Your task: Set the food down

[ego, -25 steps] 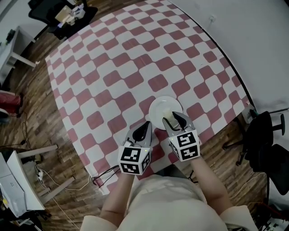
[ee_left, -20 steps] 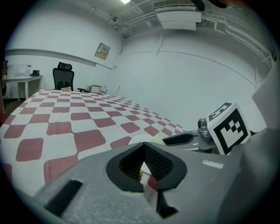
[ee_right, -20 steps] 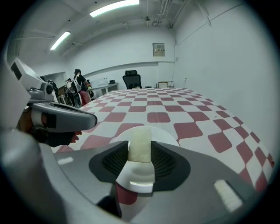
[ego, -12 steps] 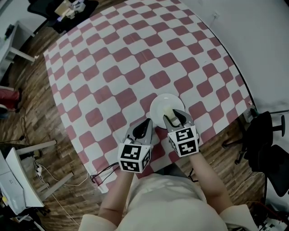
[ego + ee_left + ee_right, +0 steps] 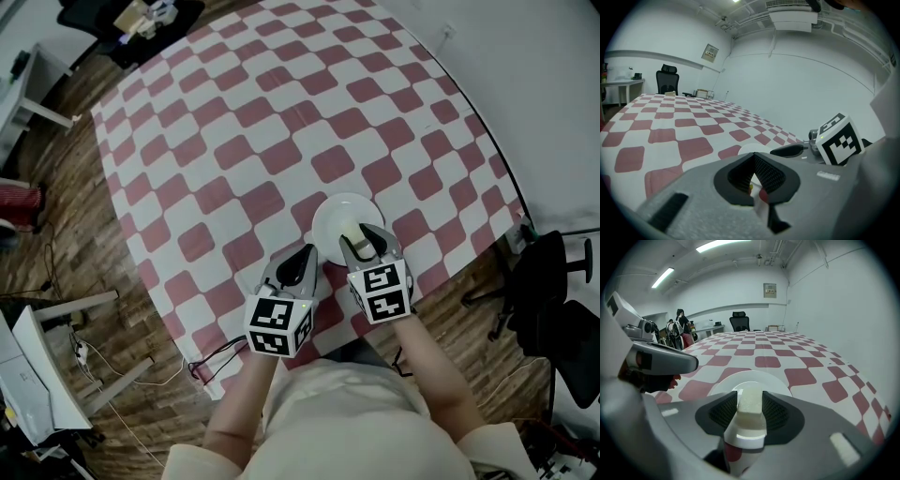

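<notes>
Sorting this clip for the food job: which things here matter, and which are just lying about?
In the job: right gripper, pale food piece in its jaws, white plate.
Lying about: left gripper, black chair, floor cables.

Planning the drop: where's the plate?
In the head view, the plate lies on the checkered tablecloth, right of centre, ahead of the right gripper holding the food.
</notes>
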### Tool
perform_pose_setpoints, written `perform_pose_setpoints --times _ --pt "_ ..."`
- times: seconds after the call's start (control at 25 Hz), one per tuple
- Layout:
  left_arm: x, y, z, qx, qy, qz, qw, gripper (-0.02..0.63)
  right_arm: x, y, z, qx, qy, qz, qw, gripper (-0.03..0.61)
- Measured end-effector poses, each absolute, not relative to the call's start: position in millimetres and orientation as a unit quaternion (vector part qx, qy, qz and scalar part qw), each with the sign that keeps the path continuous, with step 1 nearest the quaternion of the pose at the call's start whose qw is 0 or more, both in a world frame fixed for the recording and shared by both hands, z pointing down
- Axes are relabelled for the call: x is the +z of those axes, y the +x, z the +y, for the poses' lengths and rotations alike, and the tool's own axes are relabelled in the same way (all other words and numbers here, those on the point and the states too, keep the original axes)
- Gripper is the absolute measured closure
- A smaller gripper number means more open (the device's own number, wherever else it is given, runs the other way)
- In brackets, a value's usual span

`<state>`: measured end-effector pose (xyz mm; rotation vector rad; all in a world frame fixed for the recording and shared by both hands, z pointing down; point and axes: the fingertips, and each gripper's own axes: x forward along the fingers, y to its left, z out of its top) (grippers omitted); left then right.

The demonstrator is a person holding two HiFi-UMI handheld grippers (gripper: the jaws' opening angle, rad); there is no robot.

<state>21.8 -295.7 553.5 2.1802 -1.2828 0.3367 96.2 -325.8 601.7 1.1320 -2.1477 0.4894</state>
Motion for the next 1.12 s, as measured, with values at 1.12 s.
perform_pose_setpoints --times 1.12 --pt "525.7 34.9 -253.7 0.117 0.826 -0.476 0.277 0.614 537.9 104.5 -283.9 0.182 0.471 -0.831 0.234 0.509"
